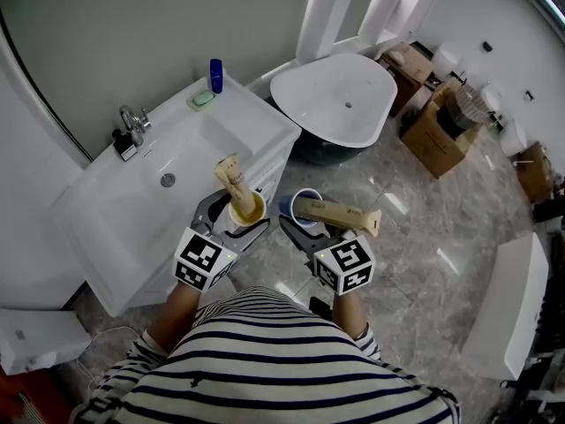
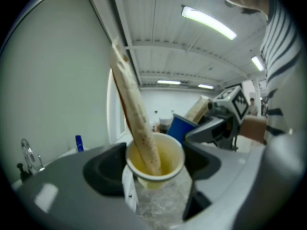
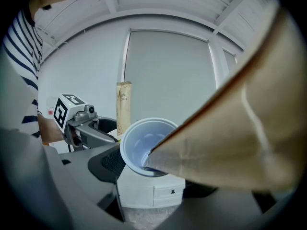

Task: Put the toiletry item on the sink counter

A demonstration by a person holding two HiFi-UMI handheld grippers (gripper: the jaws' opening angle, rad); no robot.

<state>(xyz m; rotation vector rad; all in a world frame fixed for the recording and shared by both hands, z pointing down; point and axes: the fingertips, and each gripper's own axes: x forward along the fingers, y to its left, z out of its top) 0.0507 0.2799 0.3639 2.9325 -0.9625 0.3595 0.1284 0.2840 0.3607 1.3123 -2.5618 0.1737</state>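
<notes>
The left tongs [image 1: 237, 221] were clamped on a yellow cup [image 1: 248, 207] holding a tube [image 1: 230, 176], and the right tongs [image 1: 308, 224] on a blue cup [image 1: 295, 203] holding a second tube [image 1: 342, 215], both by the near right edge of the sink surface [image 1: 258, 117].

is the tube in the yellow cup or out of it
In: the tube stands inside the yellow cup, top leaning past the rim.

A white freestanding bathtub [image 1: 318, 95] stands on the grey marble-tiled floor [image 1: 415, 219]. Past its far end sit 2 open cardboard boxes, the nearer one [image 1: 434, 138] larger than the one behind it [image 1: 408, 71]. A blue bottle [image 1: 215, 75] stands upright just beside a green soap dish [image 1: 203, 99], well apart from a chrome faucet [image 1: 132, 122]. A long white panel [image 1: 512, 307] lies at the floor's right edge. Strip lights [image 2: 208, 23] glow on the ceiling.
</notes>
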